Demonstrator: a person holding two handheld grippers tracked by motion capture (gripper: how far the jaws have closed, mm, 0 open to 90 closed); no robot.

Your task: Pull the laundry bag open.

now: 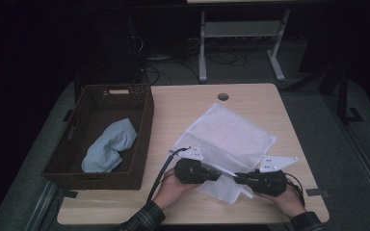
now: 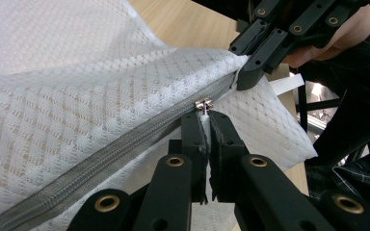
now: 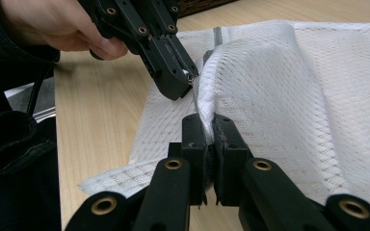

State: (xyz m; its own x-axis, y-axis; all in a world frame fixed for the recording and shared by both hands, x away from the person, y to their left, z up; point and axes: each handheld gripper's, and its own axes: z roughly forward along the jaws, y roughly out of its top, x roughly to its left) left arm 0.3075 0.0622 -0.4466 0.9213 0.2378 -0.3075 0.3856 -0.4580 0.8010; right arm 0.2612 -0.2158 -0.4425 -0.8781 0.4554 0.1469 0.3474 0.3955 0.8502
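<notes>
High view: the white mesh laundry bag point(image 1: 226, 139) lies flat on the table point(image 1: 183, 106) – soft, limp, light; a brown basket point(image 1: 101, 134) holds a blue cloth point(image 1: 110, 145).

Left gripper view: left claw point(image 2: 206, 115) pinches the zipper pull point(image 2: 203, 104) – best handle.

Right gripper view: right claw point(image 3: 206, 126) clamps the bag's bunched edge.

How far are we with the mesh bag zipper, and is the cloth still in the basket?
Both grips look set: left gripper pinches the zipper pull, right gripper clamps the mesh bag edge. Zipper appears closed. Blue cloth lies in the basket.
</notes>
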